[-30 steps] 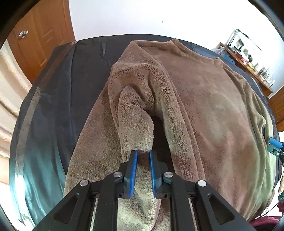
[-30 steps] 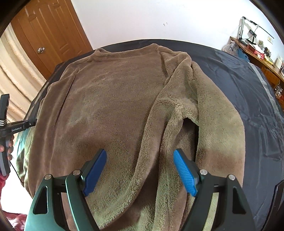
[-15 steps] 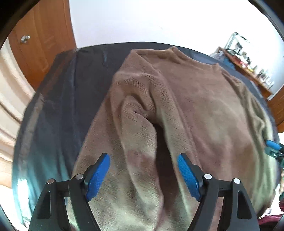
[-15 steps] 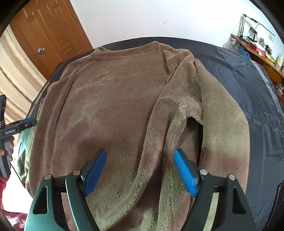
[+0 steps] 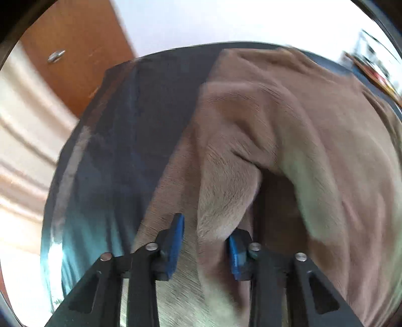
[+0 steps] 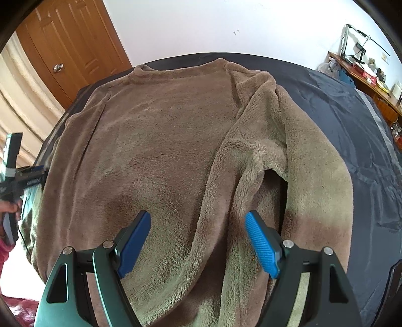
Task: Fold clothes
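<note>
The sweater (image 6: 160,156), brown and fleecy, lies flat on a dark sheet (image 6: 356,130) that covers the bed, its neckline at the far end toward the white wall (image 6: 226,22). At the far left stand a wooden door (image 6: 72,42) with a round knob and a pale curtain (image 6: 15,100). At the left edge of the right wrist view, a hand (image 6: 10,208) holds the left gripper (image 5: 204,245) beside the sweater's left side. The left wrist view is blurred; in it that gripper's blue pads (image 5: 173,247) stand partly apart, with a raised fold of the left sleeve (image 5: 226,191) lying between them. I cannot tell whether the pads press the cloth. Further right, the right gripper (image 6: 201,242) hangs over the lower part of the sweater with its blue pads (image 6: 261,247) spread wide, gripping nothing. The right sleeve (image 6: 253,161) is folded inward over the body and runs down between those pads. On the far right a wooden desk (image 6: 364,75) holds clutter.
</note>
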`<action>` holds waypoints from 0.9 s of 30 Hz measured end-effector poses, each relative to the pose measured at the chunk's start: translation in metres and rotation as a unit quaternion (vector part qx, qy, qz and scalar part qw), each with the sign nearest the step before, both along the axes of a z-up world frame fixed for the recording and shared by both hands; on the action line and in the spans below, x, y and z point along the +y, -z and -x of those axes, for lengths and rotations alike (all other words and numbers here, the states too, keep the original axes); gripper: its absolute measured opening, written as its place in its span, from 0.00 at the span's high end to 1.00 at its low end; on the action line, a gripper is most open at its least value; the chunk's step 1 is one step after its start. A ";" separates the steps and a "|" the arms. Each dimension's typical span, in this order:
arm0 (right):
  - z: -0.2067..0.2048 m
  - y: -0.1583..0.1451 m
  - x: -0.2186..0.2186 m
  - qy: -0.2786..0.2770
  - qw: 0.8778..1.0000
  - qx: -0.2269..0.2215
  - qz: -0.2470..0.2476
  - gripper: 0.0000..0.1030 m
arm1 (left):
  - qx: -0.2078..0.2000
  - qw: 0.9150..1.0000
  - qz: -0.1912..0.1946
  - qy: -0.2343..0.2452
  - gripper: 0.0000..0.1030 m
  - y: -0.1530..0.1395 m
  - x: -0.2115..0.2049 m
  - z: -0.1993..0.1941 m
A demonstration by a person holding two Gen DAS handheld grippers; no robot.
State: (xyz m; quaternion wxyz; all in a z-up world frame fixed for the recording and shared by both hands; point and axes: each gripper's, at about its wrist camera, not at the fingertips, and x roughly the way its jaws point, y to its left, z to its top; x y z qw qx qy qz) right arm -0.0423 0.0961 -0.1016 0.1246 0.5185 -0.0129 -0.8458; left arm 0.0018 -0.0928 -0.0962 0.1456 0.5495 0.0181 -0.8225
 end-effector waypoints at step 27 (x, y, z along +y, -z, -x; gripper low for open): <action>0.049 0.023 0.066 0.031 0.960 0.041 -0.275 0.21 | 0.062 0.991 0.046 -0.106 0.71 -0.046 -0.106 0.072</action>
